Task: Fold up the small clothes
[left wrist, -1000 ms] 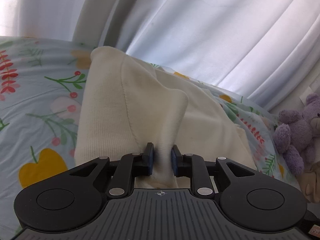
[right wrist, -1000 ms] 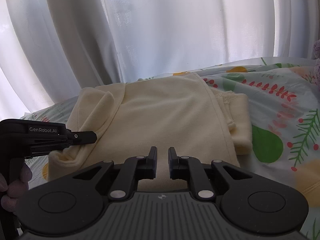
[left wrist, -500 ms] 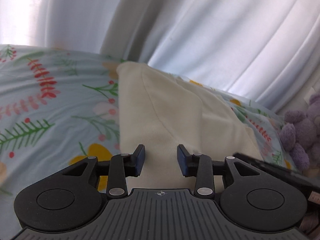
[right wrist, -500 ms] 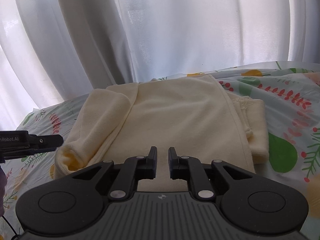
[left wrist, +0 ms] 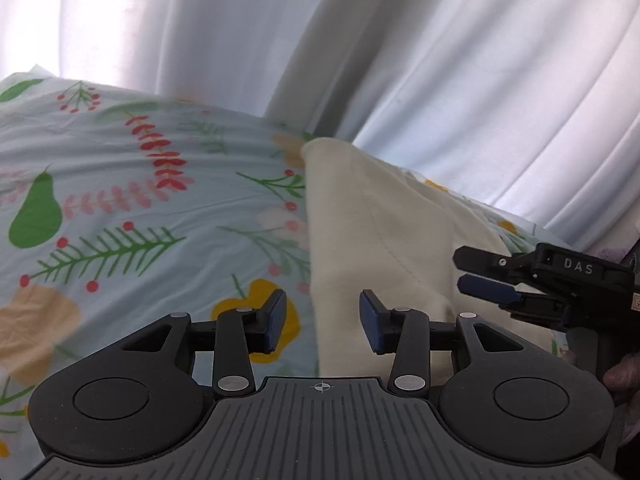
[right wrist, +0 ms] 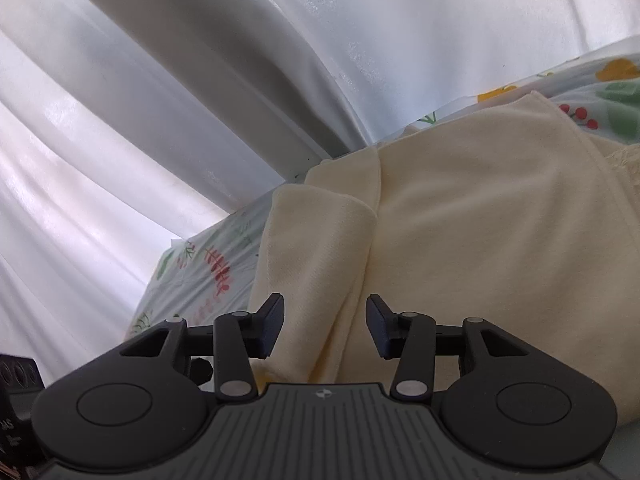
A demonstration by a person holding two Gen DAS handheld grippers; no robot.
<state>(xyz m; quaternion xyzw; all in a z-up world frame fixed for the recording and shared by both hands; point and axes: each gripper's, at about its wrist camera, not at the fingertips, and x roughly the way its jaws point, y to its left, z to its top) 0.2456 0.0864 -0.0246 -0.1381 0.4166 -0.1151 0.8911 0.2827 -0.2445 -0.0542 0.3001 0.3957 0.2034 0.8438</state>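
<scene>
On floral sheet (left wrist: 120,184), cream garment (left wrist: 384,232) (folded) runs lengthwise toward curtain (left wrist: 440,60).

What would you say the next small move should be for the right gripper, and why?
Probably ease the right gripper forward and close on the loose fold of the cream garment in front of it. Its jaws are opening with nothing pinched, and that flap lies rumpled on the floral sheet. The left gripper is opening too, also empty.
</scene>
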